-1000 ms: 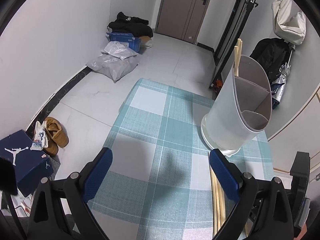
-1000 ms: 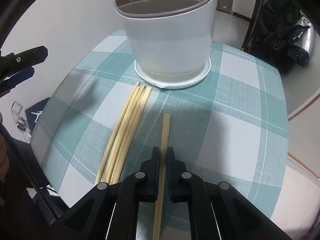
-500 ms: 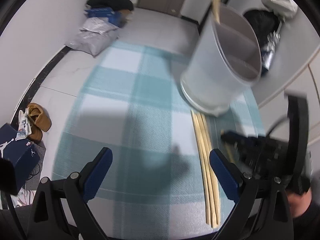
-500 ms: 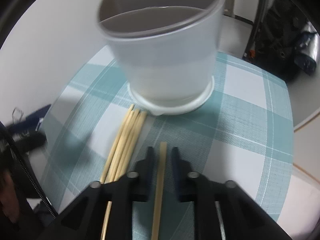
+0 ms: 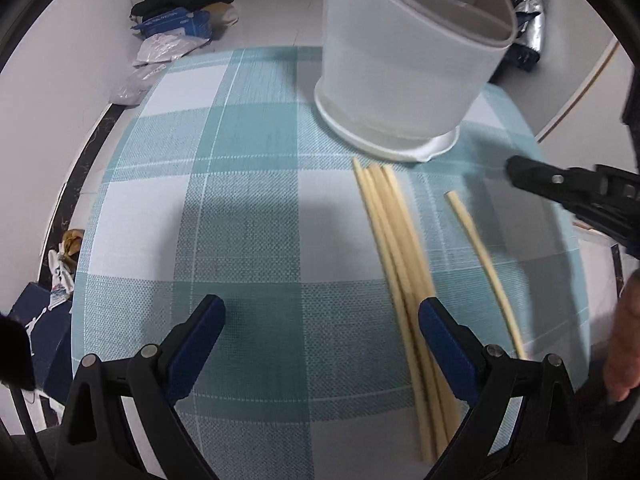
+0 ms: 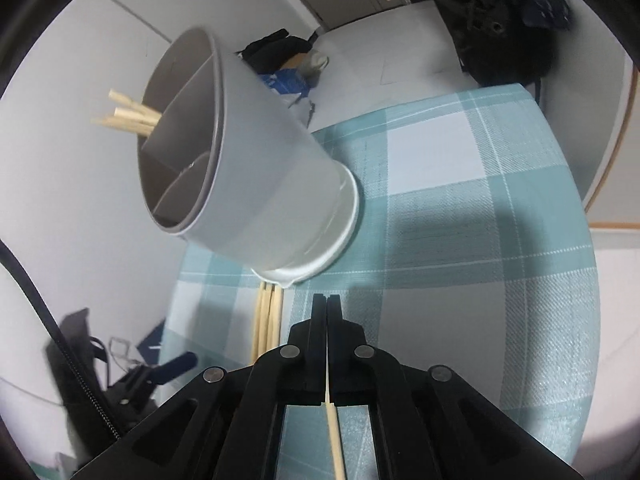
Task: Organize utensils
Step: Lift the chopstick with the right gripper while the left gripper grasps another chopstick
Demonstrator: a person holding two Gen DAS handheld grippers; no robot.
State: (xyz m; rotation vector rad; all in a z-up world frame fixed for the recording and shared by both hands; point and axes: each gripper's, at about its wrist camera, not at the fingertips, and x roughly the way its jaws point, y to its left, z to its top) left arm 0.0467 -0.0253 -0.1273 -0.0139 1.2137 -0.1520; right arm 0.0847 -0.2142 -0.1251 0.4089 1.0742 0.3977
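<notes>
R gripper [image 6: 327, 300]: jaws are pinching tight on a single chopstick [image 6: 334, 440], its shaft running back between the arms toward the cam. In the L cam a lone stick [image 5: 484, 264] is lying on the cloth to the right of the bundle; can't tell if it's the same one I'm gripping. R fingers are sitting just in front of the holder's base.

L gripper [image 5: 320, 320]: jaws are standing wide, nothing between the pads, pointing down at the checked tablecloth [image 5: 248, 216]. R-side finger [image 5: 440, 336] is overlapping the loose chopstick bundle [image 5: 396, 248] in view; contact unclear.

Utensil holder [image 6: 256, 176]: white, grey divided insert, standing on the cloth at the far end of the bundle, stick tips just short of its base. A few chopsticks [image 6: 128, 116] are already sticking out of its far compartment.

Part of a hand [image 5: 624, 344] is showing at the R edge of the L cam.
</notes>
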